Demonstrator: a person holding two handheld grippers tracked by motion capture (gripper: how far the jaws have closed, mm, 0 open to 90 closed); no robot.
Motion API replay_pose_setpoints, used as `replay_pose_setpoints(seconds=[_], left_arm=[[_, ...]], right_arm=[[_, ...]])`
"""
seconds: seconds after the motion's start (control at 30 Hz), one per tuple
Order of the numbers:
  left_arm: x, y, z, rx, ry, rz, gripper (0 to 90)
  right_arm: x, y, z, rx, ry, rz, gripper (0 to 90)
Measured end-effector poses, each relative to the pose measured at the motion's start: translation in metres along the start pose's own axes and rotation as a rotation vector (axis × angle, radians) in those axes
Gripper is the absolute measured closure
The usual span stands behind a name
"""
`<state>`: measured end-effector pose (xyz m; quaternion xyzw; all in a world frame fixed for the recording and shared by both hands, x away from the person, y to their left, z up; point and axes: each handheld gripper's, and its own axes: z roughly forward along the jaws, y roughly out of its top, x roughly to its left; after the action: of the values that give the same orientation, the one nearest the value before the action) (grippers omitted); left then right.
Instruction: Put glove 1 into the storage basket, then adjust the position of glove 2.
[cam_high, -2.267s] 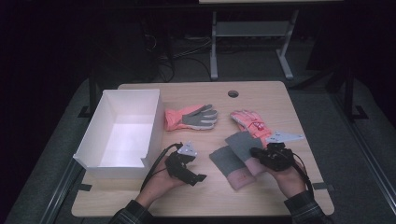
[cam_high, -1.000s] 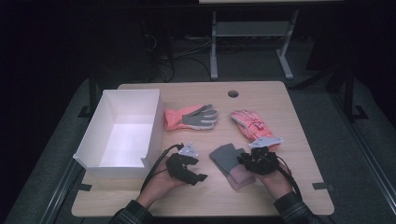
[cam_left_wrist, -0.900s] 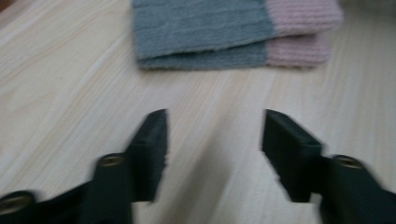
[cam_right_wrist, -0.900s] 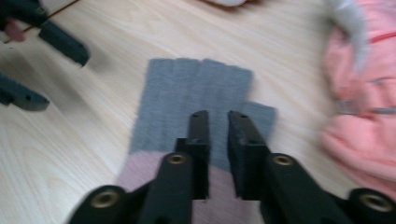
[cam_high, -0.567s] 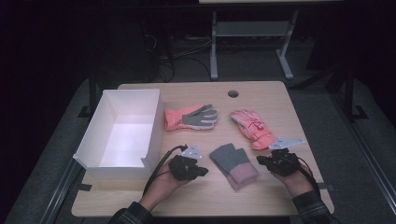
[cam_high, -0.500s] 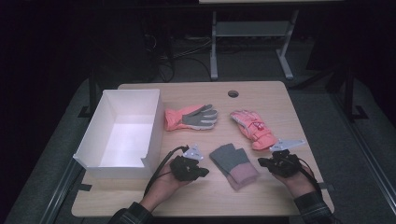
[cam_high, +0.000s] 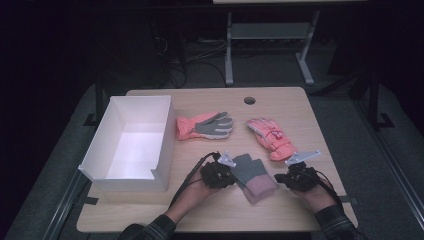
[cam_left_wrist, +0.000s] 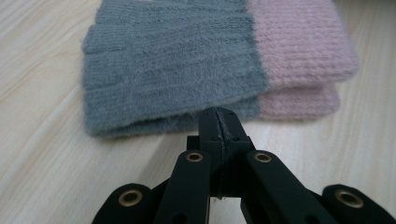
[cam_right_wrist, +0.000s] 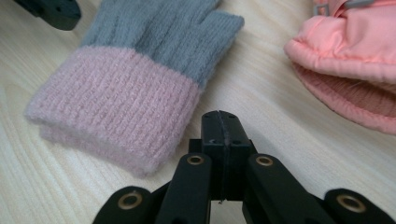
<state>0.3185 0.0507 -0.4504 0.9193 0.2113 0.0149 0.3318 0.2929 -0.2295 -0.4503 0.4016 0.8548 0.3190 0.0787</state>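
Both pairs of jaws are pressed together with nothing held between them. Just ahead of the left gripper (cam_left_wrist: 218, 122), a grey knitted glove (cam_high: 252, 175) with a pink cuff is seen lying flat on the desk (cam_high: 310, 105), near its front edge, and the right gripper (cam_right_wrist: 223, 126) is set just beside that cuff. A padded pink glove (cam_high: 272, 138) is laid behind the right gripper. Farther back a pink and grey glove (cam_high: 205, 125) is placed mid-desk, beside a white box (cam_high: 131, 142) at the left edge.
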Motion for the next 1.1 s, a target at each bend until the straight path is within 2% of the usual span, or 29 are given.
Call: replay_pose_setpoints(seconds=[0.03,0.1,0.47,0.67,0.77,0.83,0.87,0.93,0.97,1.03,1.07,1.1], left_arm=[[0.0,0.001,0.002,-0.003,0.003,-0.009,89.6],[0.001,0.002,0.004,0.011,0.003,0.005,89.6],[0.004,0.003,0.005,0.015,0.014,-0.002,89.6],[0.01,0.001,0.001,0.022,0.019,-0.017,89.6],[0.014,-0.002,-0.001,0.021,0.021,-0.037,89.6],[0.017,-0.004,-0.004,0.031,0.028,-0.028,89.6],[0.018,-0.005,-0.005,0.03,0.029,-0.037,89.6],[0.021,-0.007,-0.009,0.032,0.034,-0.043,89.6],[0.022,-0.008,-0.01,0.029,0.033,-0.049,89.6],[0.023,-0.01,-0.013,0.03,0.034,-0.054,89.6],[0.023,-0.011,-0.013,0.015,0.036,-0.072,89.6],[0.024,-0.012,-0.014,0.006,0.034,-0.086,89.6]], right_arm=[[0.0,0.0,0.0,0.0,0.0,0.0,90.0],[0.002,0.0,0.001,0.008,0.001,-0.005,90.0],[0.008,-0.001,0.006,0.029,0.027,-0.03,90.0],[0.014,0.0,0.007,0.036,0.06,-0.054,90.0],[0.022,0.002,0.009,0.039,0.082,-0.077,90.0],[0.028,0.003,0.011,0.041,0.097,-0.09,90.0],[0.034,0.004,0.013,0.041,0.11,-0.105,90.0],[0.037,0.005,0.014,0.043,0.117,-0.116,90.0],[0.044,0.006,0.017,0.039,0.129,-0.135,90.0],[0.048,0.007,0.018,0.039,0.134,-0.143,90.0],[0.056,0.009,0.02,0.037,0.145,-0.165,90.0],[0.056,0.009,0.02,0.037,0.145,-0.165,90.0]])
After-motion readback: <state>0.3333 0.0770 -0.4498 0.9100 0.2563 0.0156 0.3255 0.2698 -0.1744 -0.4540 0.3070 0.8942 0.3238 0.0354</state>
